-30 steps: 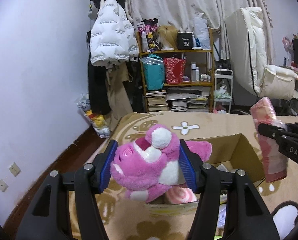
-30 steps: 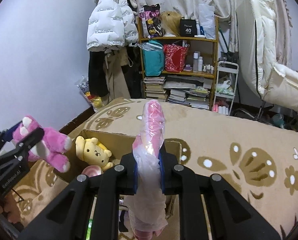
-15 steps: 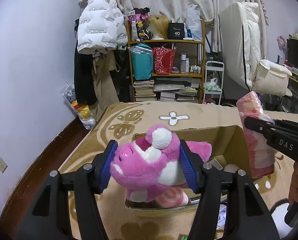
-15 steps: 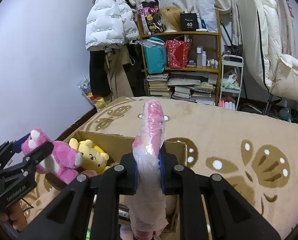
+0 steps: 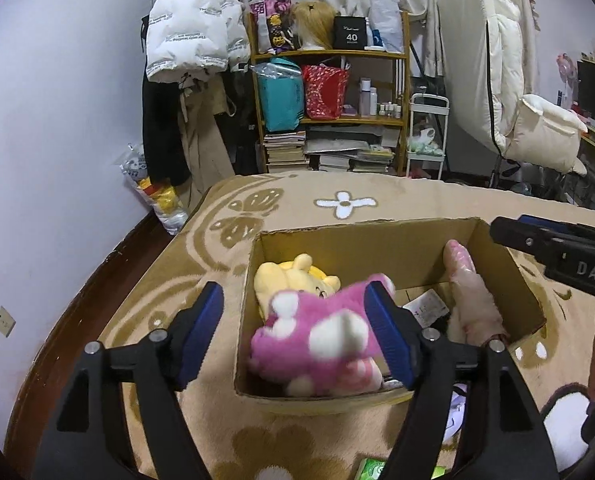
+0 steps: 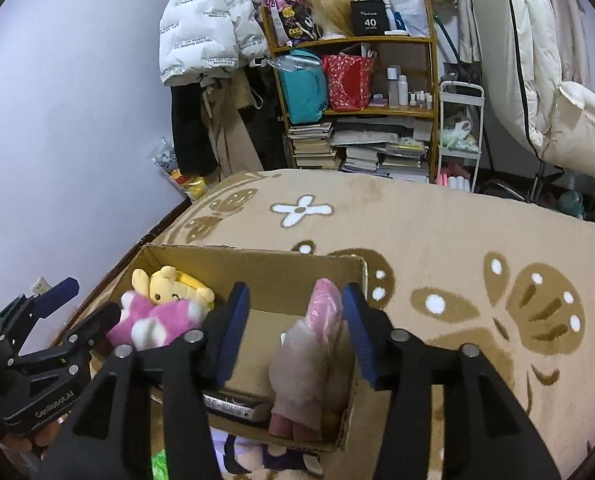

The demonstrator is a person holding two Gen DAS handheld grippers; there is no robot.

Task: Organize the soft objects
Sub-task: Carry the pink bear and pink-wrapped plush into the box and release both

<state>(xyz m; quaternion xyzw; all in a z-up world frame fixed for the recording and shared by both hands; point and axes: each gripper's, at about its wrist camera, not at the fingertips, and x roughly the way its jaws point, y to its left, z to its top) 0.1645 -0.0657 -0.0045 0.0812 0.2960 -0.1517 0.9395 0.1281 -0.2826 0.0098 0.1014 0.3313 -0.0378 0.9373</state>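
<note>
Cardboard box (image 5: pixel 377 236), brown, open-topped and rectangular, is sitting on a tan rug (image 5: pixel 317 192) patterned with flowers and butterflies. Left wrist view: the left gripper (image 5: pixel 297 332) is standing open, its two blue-padded fingers spread wide. A pink plush toy (image 5: pixel 317 344) with white patches is lying between them over the box's near left corner, blurred; its long axis is running left to right, and it is touching or nearly touching the right pad only. One yellow plush toy (image 5: pixel 293 276) is lying behind it in the box's left end. One pink bagged soft item (image 5: pixel 473 296), wrapped in clear plastic, is leaning against the right wall, long axis running near to far, rounded tip pointing away. The right gripper (image 5: pixel 557 248) is showing at the right edge.

Right wrist view: the right gripper (image 6: pixel 295 334) is standing open, pads apart. The bagged item (image 6: pixel 313 360) is standing between them, nearer the right pad, inside the box's (image 6: pixel 257 264) right end, roughly upright, tip pointing up. The pink toy (image 6: pixel 153 320) is lying against the yellow one (image 6: pixel 173 284) at the left end. The left gripper (image 6: pixel 53 332) is hanging open beside them. Wooden shelves (image 6: pixel 377 112) with stacked books are standing behind.
</note>
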